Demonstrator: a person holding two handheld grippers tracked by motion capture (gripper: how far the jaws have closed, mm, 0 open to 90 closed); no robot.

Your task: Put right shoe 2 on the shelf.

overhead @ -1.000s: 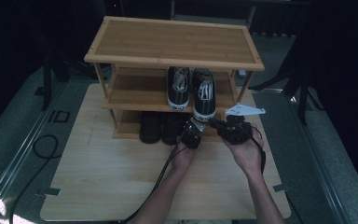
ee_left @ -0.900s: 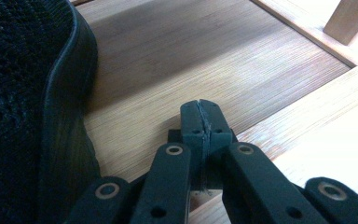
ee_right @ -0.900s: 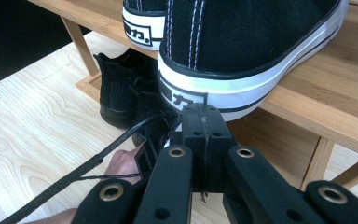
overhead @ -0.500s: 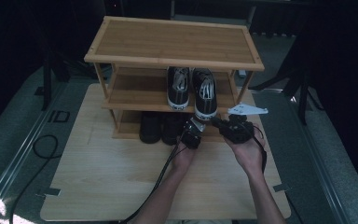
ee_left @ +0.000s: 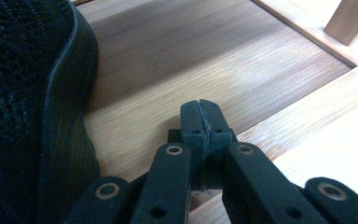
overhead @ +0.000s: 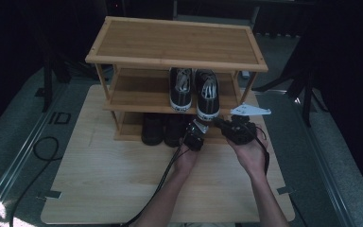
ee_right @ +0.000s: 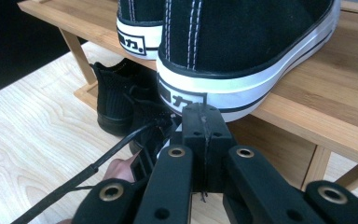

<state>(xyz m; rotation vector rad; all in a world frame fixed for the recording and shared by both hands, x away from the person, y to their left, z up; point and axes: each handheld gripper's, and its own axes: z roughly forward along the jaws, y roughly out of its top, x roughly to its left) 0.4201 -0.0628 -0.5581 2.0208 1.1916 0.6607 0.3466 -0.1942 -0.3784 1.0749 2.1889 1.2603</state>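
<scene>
Both closed, left gripper [overhead: 194, 138] and right gripper [overhead: 236, 129] face the rack [overhead: 132, 97].

1. Black mesh shoe [ee_left: 23, 107] left of the left gripper [ee_left: 200, 122]: cut off by frame's left edge, toe hidden.
2. Sneaker [ee_right: 247, 51] above the right gripper [ee_right: 204, 122]: top cropped.
3. Heel logo partly behind those jaws, unreadable.

a shoe rack [overhead: 175, 42] stands far on the table [overhead: 99, 179]. two sneakers [overhead: 194, 90] sit right on its middle shelf; below them, seemingly two boots [overhead: 163, 130] on the bottom shelf.
</scene>
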